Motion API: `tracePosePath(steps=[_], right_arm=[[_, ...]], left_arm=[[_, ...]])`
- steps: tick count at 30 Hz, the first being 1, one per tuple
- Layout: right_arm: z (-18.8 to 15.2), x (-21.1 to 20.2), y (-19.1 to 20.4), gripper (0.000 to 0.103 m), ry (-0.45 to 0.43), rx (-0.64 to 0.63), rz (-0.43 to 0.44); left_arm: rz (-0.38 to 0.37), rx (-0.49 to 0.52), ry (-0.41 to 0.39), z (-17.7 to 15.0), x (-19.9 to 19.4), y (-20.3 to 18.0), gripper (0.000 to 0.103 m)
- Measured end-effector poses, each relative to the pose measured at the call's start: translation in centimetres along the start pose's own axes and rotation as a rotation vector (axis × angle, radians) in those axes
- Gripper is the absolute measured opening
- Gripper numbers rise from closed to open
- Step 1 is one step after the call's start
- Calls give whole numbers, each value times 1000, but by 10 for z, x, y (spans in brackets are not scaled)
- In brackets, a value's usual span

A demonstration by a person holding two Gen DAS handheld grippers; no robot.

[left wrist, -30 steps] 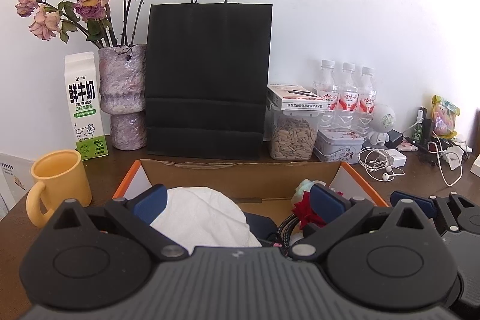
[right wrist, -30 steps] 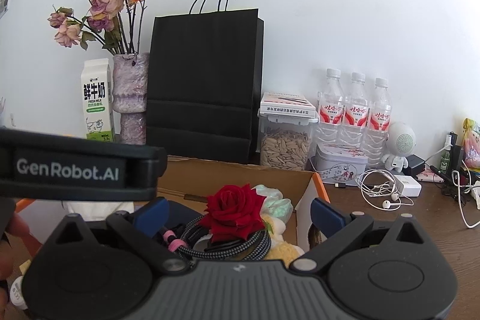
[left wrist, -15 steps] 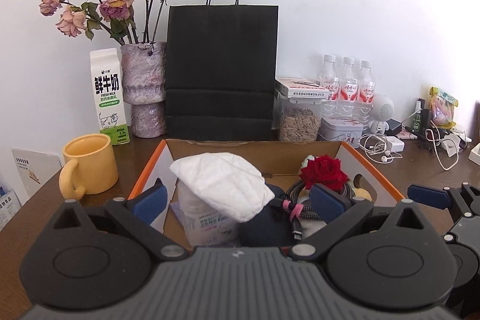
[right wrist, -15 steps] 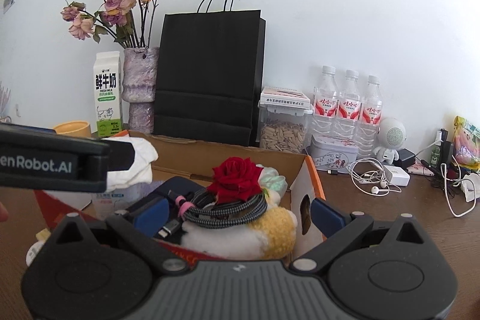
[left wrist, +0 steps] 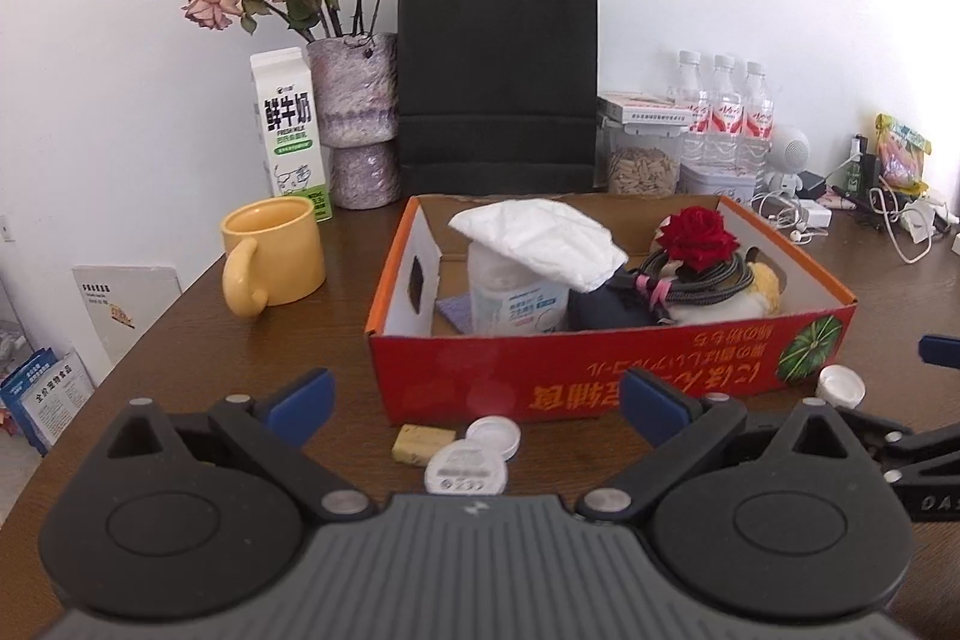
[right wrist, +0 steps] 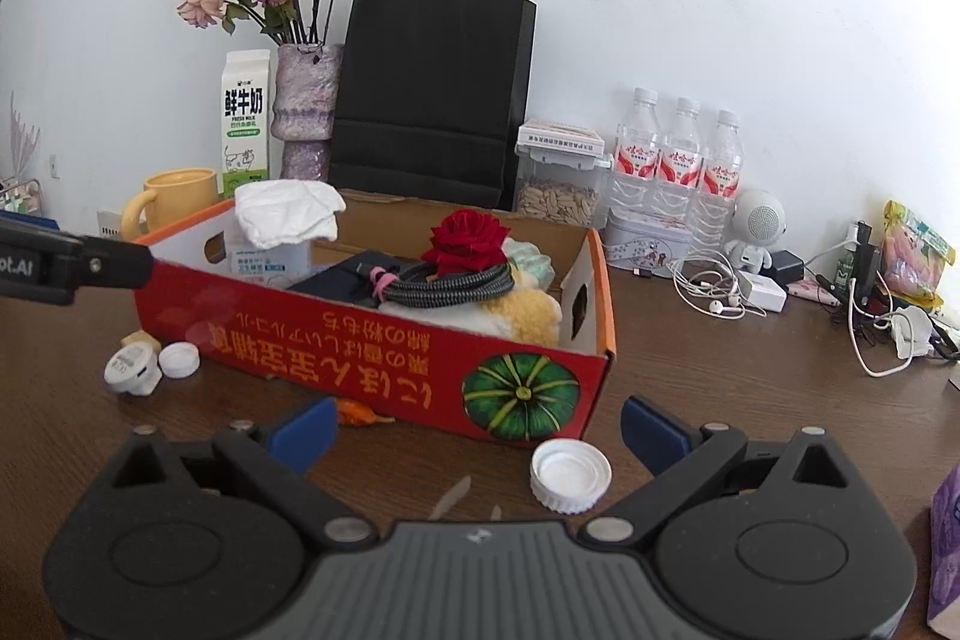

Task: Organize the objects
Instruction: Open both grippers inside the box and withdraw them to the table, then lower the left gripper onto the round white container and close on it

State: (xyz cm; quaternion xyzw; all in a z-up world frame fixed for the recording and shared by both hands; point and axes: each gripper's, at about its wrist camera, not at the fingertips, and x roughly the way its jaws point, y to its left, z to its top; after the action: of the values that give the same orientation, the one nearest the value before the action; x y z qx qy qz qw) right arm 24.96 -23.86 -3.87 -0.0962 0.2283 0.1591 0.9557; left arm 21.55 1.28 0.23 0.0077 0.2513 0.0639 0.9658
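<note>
A red cardboard box (left wrist: 600, 376) (right wrist: 372, 346) stands on the brown table. It holds a white cloth (left wrist: 540, 241) over a wipes tub, a red rose (left wrist: 696, 232) (right wrist: 465, 235), a coiled braided cable (right wrist: 444, 283) and a plush toy. In front of it lie white caps (left wrist: 493, 436) (right wrist: 570, 475), a round white lid (left wrist: 465, 472) (right wrist: 131, 369) and a tan block (left wrist: 420, 442). My left gripper (left wrist: 474, 400) is open and empty, in front of the box. My right gripper (right wrist: 474, 427) is open and empty, near the box's right corner.
Behind the box stand a yellow mug (left wrist: 273, 256), a milk carton (left wrist: 291, 133), a vase of dried roses (left wrist: 360, 118), a black paper bag (left wrist: 498, 76), a seed jar (right wrist: 558, 181), three water bottles (right wrist: 678, 154). Earphones and cables (right wrist: 714, 286) lie at right.
Both grippers have pulled back from over the box toward the table's near side. The box's red front wall and the small items before it have come into view.
</note>
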Motion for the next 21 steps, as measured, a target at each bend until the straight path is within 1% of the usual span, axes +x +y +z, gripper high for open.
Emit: tracePosePath(steps=[4,8,13,15,21], right_arm=[[-13,-7,-12,101,40,-1,-17],[-23,-11,-20,101,77,7,-30],[-29,-8,-26,101,102,23,-32],[-28,-5,-26,101,107,34,-30],[-28,3,-24,101,119,48,-22]], left_arm=[[28,13,51,-14,-2,17,103],[36,19,109,-29,0,30,103],[34,-15,162,-37,10,42,103],[22,-29,174,-38,13,43,103],[-4,-40,181,-37,22,35,103]])
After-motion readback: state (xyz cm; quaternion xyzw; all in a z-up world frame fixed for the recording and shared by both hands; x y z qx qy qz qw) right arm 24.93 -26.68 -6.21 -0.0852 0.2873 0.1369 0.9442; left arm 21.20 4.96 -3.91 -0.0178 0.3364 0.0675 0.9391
